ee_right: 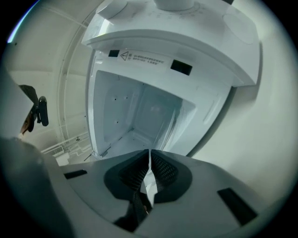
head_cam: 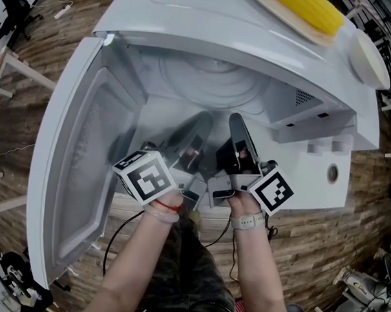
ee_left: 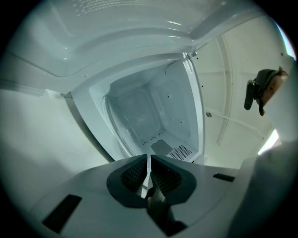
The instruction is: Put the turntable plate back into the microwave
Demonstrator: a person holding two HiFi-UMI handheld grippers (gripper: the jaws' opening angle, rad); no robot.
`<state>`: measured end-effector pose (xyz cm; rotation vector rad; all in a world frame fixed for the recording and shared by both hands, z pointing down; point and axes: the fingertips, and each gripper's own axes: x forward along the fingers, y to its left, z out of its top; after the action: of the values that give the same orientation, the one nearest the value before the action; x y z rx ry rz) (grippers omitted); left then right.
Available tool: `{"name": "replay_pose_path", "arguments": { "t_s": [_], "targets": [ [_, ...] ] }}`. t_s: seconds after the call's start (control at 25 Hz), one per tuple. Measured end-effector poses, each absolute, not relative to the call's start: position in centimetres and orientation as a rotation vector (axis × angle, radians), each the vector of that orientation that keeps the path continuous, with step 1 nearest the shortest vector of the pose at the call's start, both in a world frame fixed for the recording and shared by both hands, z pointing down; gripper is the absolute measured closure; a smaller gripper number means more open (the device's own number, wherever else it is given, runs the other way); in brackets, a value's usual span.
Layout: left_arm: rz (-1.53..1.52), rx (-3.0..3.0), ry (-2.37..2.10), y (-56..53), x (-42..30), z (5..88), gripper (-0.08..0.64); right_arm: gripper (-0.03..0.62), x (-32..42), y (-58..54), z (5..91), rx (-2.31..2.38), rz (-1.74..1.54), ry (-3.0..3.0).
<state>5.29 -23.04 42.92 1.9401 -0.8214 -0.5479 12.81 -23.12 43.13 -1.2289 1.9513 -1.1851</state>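
Head view shows the open white microwave (head_cam: pixel 208 20) over a wood-plank floor (head_cam: pixel 321 238).

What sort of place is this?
Likely a workshop or test room rather than a home kitchen: there is a white microwave with its door open, a wood-plank floor, and black equipment lying on it.

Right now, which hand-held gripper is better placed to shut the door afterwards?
Left hand-held gripper: the open white microwave door is on its side. It and the right hand-held gripper clamp the clear round glass turntable plate.
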Motion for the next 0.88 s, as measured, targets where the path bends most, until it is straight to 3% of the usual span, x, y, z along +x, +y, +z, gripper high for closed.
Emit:
{"name": "replay_pose_path", "arguments": {
  "t_s": [0.88],
  "targets": [
    [-0.264, 2.246, -1.073, -19.3, 6.8, 41.9, 0.541, 0.561, 10.4, -18.7, 40.8, -1.339, -0.869, 2.423]
  ]
}}
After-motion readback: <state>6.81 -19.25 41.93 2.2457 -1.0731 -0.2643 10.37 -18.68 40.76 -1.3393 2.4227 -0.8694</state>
